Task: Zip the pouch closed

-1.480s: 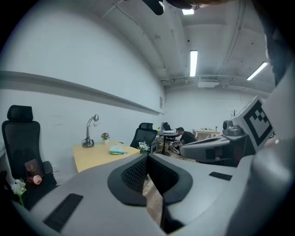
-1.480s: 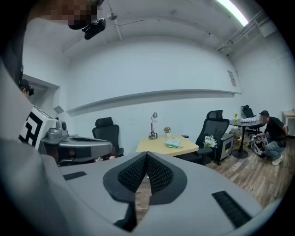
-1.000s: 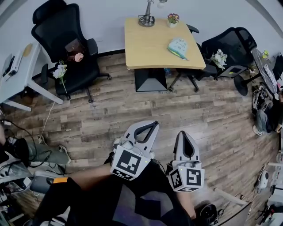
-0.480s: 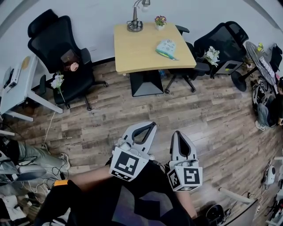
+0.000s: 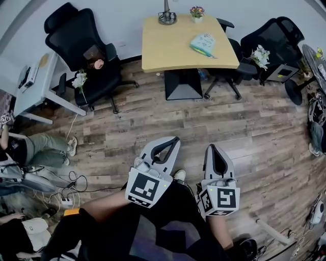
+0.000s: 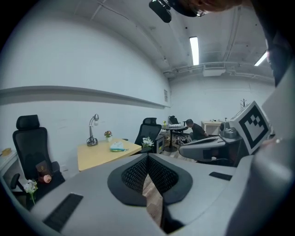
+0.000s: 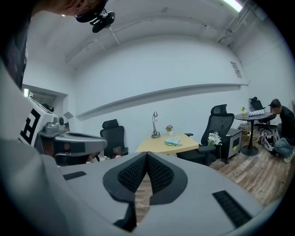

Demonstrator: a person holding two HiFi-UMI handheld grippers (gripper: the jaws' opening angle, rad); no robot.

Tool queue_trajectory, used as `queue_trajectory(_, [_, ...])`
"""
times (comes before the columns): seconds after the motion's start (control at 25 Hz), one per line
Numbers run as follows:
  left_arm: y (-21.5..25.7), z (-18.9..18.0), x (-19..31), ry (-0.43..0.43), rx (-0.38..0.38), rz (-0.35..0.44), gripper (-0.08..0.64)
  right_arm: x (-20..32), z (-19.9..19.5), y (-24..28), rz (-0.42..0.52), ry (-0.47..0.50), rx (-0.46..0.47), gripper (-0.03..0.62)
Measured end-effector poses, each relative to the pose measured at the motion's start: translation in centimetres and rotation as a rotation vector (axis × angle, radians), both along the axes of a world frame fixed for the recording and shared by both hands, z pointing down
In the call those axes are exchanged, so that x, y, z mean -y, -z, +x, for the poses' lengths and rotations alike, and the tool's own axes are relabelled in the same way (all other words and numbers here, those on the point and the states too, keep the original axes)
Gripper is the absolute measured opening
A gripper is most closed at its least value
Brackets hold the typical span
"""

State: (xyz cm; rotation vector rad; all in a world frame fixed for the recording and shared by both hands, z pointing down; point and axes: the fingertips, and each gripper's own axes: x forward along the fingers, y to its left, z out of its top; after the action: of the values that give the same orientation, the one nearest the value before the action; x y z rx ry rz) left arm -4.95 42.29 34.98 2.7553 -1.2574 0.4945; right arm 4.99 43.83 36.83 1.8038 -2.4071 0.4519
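The pouch [image 5: 202, 44] lies on the wooden table [image 5: 168, 56] across the room, well apart from both grippers, which are closed on nothing.

From here the pouch is a small, flat, pale mint-green thing with a darker green strip along one edge, lying towards the right side of the tabletop, away from the desk lamp [image 5: 166, 18] and the little pot of flowers [image 5: 196, 11] at the table's back edge. It is too small to tell whether its zip is done up. A black office chair [image 5: 81, 41] stands to the table's left. Over the plank floor [image 5: 153, 117], the left gripper [image 5: 175, 139] and right gripper [image 5: 212, 147] sit side by side, each with its jaws pressed together and empty.
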Motion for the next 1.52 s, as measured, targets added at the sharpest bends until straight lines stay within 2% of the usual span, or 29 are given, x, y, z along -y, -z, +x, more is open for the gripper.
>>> queue_trajectory(0.28, [-1.2,1.4,4.7,-0.021,-0.044,-0.035,0.009,4.5,0.2,-0.6,-0.023,-0.006,-0.026,0.015])
queue_trajectory(0.68, [0.4,3.5,15.7,-0.135,-0.110,-0.023,0.009,14.8,0.8,1.3,-0.024,-0.065,-0.095,0.015])
queue_trajectory(0.84, [1.0,2.3,19.4,-0.140,-0.137,-0.027,0.009,18.3,-0.3,2.2,-0.013,-0.083,-0.119,0.015])
queue_trajectory(1.08, [2.1,0.3,24.0,-0.163,-0.143,0.026,0.009,22.5,-2.1,3.0,0.003,-0.104,-0.148,0.015])
queue_trajectory(1.28, [2.4,-1.4,26.4,-0.136,-0.181,0.023,0.009,25.1,-2.6,3.4,0.011,-0.114,-0.178,0.015])
queue_trajectory(1.52, [1.9,-2.0,29.6,-0.106,-0.173,0.017,0.009,28.6,-1.6,3.1,0.005,-0.111,-0.197,0.015])
